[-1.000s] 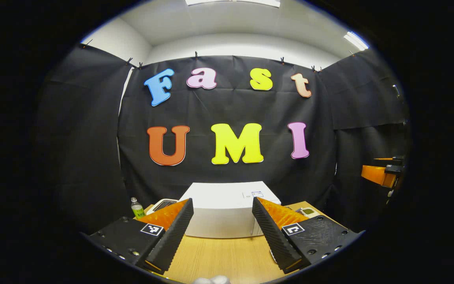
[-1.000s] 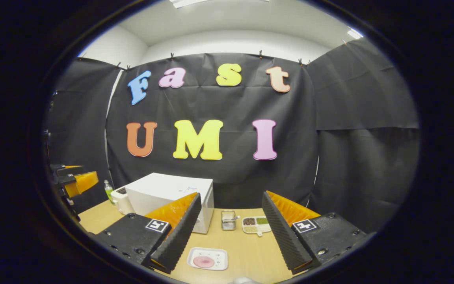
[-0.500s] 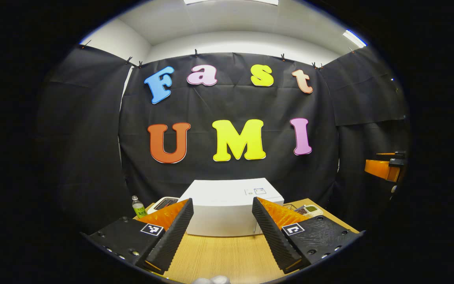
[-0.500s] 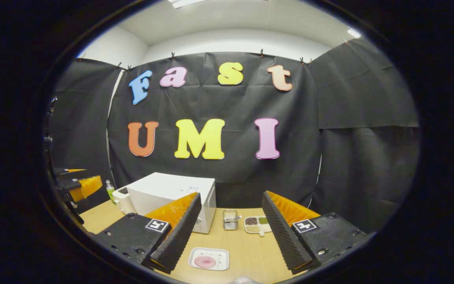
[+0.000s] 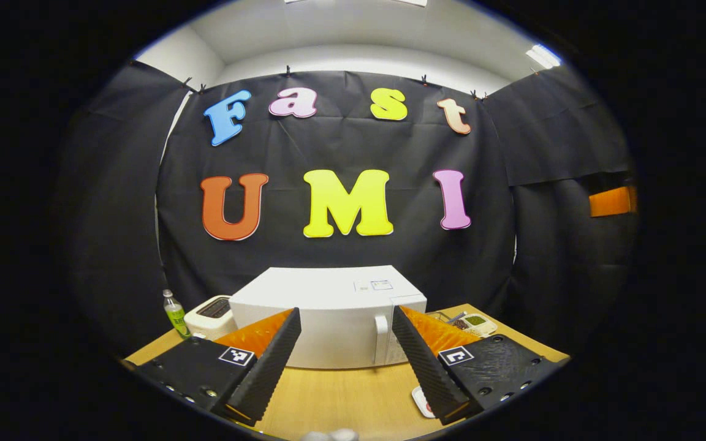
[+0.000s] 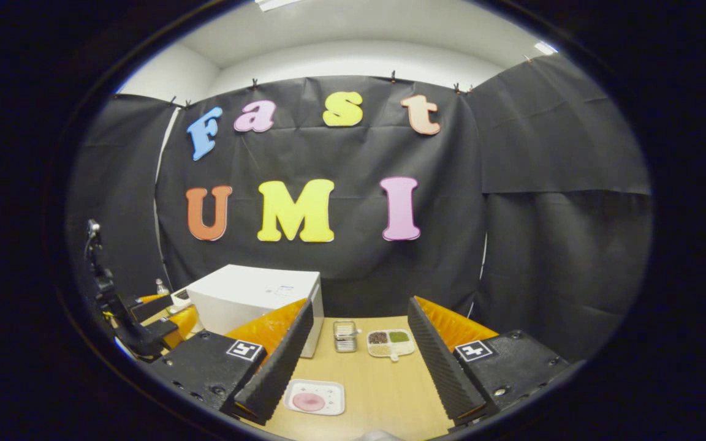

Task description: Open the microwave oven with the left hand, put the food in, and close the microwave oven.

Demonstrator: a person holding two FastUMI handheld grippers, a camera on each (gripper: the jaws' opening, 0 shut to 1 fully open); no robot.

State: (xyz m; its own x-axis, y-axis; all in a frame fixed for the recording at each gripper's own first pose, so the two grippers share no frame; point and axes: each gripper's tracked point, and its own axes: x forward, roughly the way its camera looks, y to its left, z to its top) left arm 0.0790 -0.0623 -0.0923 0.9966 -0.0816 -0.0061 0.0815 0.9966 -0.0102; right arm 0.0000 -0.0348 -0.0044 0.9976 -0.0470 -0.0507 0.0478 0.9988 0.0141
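The white microwave stands shut on the wooden table, its vertical handle toward the right of its front. My left gripper is open and empty, hovering a short way in front of the door. In the right gripper view the microwave sits left of centre. A white plate with pink food lies on the table just below my right gripper, which is open and empty. The left gripper shows low at the left, before the microwave.
A green bottle and a white toaster stand left of the microwave. A small metal container and a sectioned dish of grains sit behind the plate. Black cloth walls the booth on three sides.
The left gripper has come lower and swung so the microwave's front and handle show. In the right gripper view the left gripper has dropped toward the table. Both stay open.
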